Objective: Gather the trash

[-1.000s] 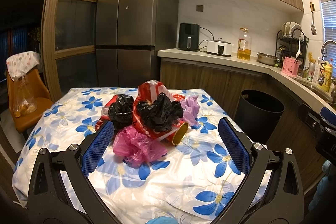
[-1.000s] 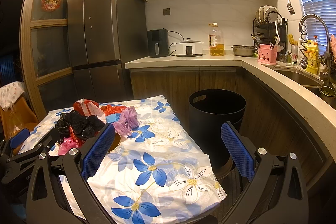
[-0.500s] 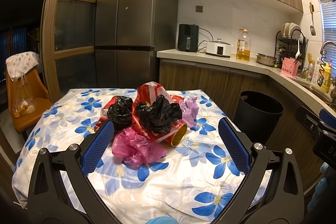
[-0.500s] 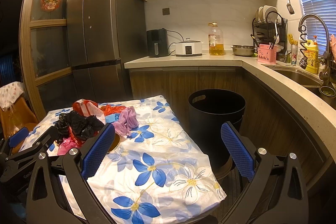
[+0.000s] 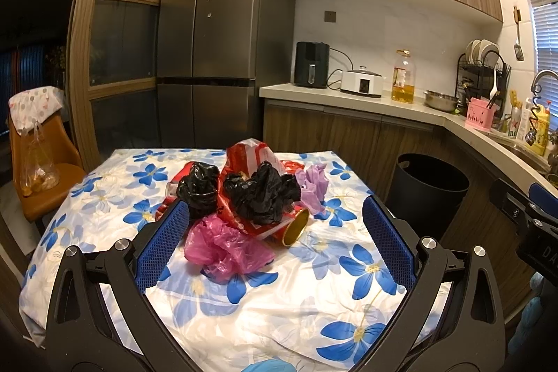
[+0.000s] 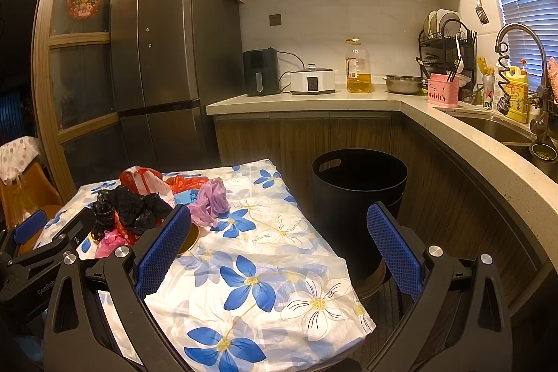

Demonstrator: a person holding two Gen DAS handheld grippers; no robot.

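A heap of trash lies mid-table on the flowered cloth: two black bags (image 5: pixel 262 191), a red and white bag (image 5: pixel 249 151), a pink bag (image 5: pixel 223 244), a lilac bag (image 5: pixel 314 182) and a tipped can with a gold rim (image 5: pixel 295 227). My left gripper (image 5: pixel 275 241) is open just short of the pink bag, nothing between its fingers. The right gripper (image 6: pixel 279 248) is open above the table's right edge, empty. In the right wrist view the heap (image 6: pixel 137 204) lies left, the lilac bag (image 6: pixel 211 197) nearest. A black bin (image 6: pixel 359 194) stands on the floor beside the table.
The bin (image 5: pixel 427 189) stands between the table and the L-shaped counter (image 6: pixel 418 108), which carries appliances, an oil bottle and a dish rack. A tall fridge (image 5: pixel 216 51) is behind the table. An orange chair (image 5: pixel 38 169) with a hanging bag is at left.
The left wrist view has drifted slightly, so the heap sits a touch lower and nearer. The right gripper has barely moved. Both remain open.
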